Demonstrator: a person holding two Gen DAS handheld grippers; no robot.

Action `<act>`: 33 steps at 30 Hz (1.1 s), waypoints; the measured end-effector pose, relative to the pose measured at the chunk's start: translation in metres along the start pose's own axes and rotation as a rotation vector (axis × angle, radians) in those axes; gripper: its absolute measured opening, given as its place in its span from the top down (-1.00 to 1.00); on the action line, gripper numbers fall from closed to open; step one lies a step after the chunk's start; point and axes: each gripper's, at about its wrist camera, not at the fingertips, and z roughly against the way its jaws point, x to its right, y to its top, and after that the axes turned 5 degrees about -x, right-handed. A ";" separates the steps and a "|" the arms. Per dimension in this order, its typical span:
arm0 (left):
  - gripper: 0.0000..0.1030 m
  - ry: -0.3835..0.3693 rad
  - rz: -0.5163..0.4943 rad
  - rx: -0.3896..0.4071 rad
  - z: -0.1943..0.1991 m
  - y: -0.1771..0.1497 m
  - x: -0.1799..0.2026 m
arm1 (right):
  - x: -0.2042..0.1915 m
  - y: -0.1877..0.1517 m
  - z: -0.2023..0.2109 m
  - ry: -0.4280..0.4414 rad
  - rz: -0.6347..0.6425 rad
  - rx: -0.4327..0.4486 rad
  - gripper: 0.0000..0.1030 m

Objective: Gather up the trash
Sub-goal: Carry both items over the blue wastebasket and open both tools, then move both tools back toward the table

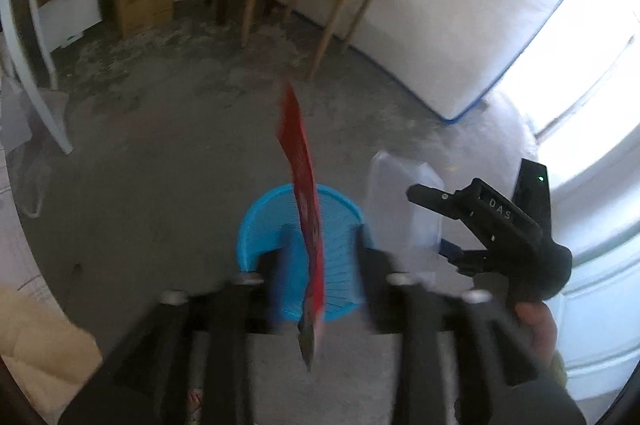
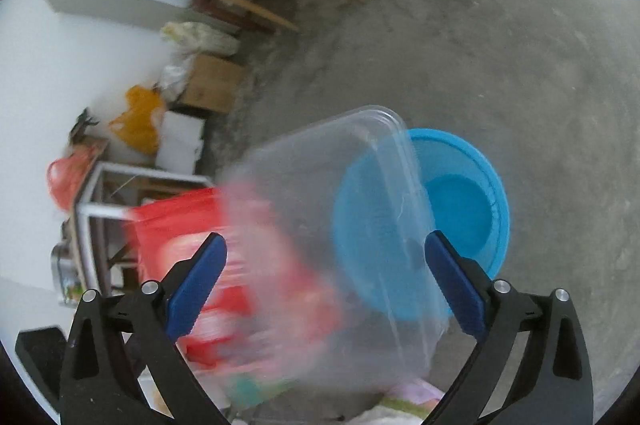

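Grippers tilt down over blue bin: left gripper parted around red wrapper, right gripper wide beside clear container.

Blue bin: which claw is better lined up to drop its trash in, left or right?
Left. The red wrapper hangs between the open fingers of the left claw, centred over the blue bin. The clear plastic container at the right claw sits off toward the bin's rim.
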 end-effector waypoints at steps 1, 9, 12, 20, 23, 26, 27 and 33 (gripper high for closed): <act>0.11 0.002 0.015 0.012 -0.003 0.001 -0.003 | 0.004 0.003 -0.004 -0.005 -0.007 0.001 -0.85; -0.02 0.015 -0.005 0.054 0.039 -0.017 -0.006 | 0.006 -0.015 0.015 -0.094 0.052 0.047 -0.85; -0.16 0.044 -0.043 0.106 0.074 -0.034 0.002 | -0.002 -0.032 0.032 -0.150 0.122 0.084 -0.85; -0.46 0.072 -0.074 0.196 0.159 -0.100 -0.006 | -0.060 -0.089 0.074 -0.335 0.387 0.236 -0.85; -0.56 0.088 -0.026 0.232 0.188 -0.131 -0.022 | -0.091 -0.122 0.079 -0.436 0.491 0.302 -0.85; -0.63 0.110 0.032 0.280 0.221 -0.169 -0.040 | -0.116 -0.153 0.074 -0.447 0.623 0.316 -0.85; -0.66 0.117 0.048 0.298 0.232 -0.182 -0.046 | -0.127 -0.169 0.072 -0.435 0.695 0.303 -0.85; -0.79 0.236 0.139 0.439 0.296 -0.277 -0.094 | -0.174 -0.239 0.069 -0.267 0.972 0.228 -0.85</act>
